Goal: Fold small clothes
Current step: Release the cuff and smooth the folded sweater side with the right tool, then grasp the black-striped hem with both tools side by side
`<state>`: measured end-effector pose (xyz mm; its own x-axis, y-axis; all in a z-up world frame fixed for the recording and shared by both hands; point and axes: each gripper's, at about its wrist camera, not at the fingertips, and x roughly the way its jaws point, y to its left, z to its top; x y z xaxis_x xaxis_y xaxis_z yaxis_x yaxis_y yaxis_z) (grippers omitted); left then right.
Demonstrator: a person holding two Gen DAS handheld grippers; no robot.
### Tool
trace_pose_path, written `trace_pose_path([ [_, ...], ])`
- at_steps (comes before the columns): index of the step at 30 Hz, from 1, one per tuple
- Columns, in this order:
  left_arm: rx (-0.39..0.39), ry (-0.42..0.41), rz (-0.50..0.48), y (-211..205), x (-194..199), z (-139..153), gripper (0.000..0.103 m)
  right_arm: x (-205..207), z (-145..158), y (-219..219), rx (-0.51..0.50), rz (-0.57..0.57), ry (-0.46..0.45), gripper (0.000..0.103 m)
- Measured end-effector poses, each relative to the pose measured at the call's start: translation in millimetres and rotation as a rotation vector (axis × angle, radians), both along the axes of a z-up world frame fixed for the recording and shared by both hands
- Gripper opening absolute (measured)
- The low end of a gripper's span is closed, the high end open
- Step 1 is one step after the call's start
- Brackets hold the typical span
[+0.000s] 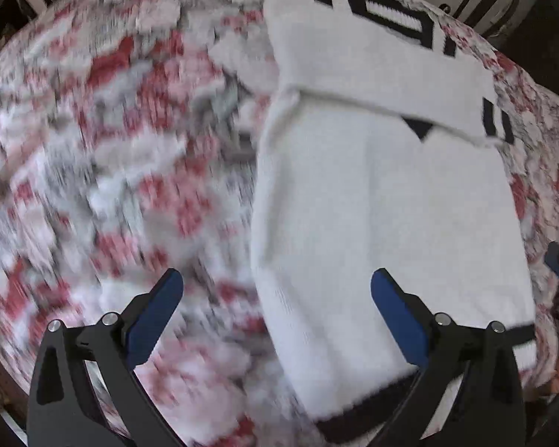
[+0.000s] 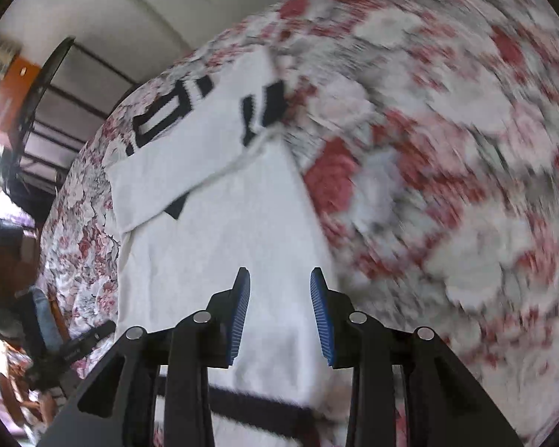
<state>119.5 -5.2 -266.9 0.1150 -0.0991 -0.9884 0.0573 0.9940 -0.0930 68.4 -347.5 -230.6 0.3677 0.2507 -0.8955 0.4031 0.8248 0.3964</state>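
A white knit sweater (image 1: 387, 201) with black trim lies partly folded on a red-and-white floral tablecloth (image 1: 104, 171), filling the centre and right of the left wrist view, its sleeves already laid across the chest in the upper right of the frame. Your left gripper (image 1: 277, 311) hovers at the garment's near edge with its blue pads spread wide and nothing between them; one pad sits over the cloth, the other over bare tablecloth at lower left.

In the right wrist view the same sweater (image 2: 220, 231) runs up the centre-left of the frame, black hem band (image 2: 257, 408) at the bottom. Your right gripper (image 2: 279, 316) is parted to a narrow gap directly above the garment's lower right corner, pinching nothing as far as the frame shows.

Heavy blur across the tablecloth in both views suggests you are moving quickly. That is the likely hazard: close either gripper at this pace and you may catch only the top layer, or grab tablecloth along with knit, dragging the whole cloth. Lifting the hem unevenly, with the left gripper half off the garment, would probably skew the fold and pull the crossed sleeves (image 1: 376, 70) out of place. A dark chair frame (image 2: 52, 85) stands beyond the table at upper left, well clear.
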Motion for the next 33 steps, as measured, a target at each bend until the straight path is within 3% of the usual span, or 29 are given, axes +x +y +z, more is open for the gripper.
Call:
trace_pose_path([
  [3, -0.081, 0.050, 0.025, 7, -26, -9, 0.098, -27, -5, -6, 0.064, -0.032, 0.008, 0.034],
  [9, -0.191, 0.062, 0.012, 14, -46, -7, 0.098, -68, -25, -2, 0.173, -0.070, 0.054, 0.034],
  [19, -0.312, 0.083, 0.005, 6, -43, -14, 0.096, -70, -27, 13, 0.143, -0.028, 0.038, 0.041],
  [21, -0.348, 0.091, 0.023, 11, -43, -14, 0.093, -67, -28, 15, 0.144, -0.027, 0.036, 0.042],
  [24, -0.401, 0.112, 0.068, 21, -42, -19, 0.072, -64, -29, 20, 0.139, -0.011, 0.028, 0.043],
  [27, -0.495, 0.128, 0.076, 21, -41, -20, 0.064, -64, -28, 20, 0.146, -0.020, 0.011, 0.040],
  [33, -0.438, 0.186, 0.086, 15, -41, -39, 0.064, -69, -35, 13, 0.187, -0.036, -0.003, 0.033],
])
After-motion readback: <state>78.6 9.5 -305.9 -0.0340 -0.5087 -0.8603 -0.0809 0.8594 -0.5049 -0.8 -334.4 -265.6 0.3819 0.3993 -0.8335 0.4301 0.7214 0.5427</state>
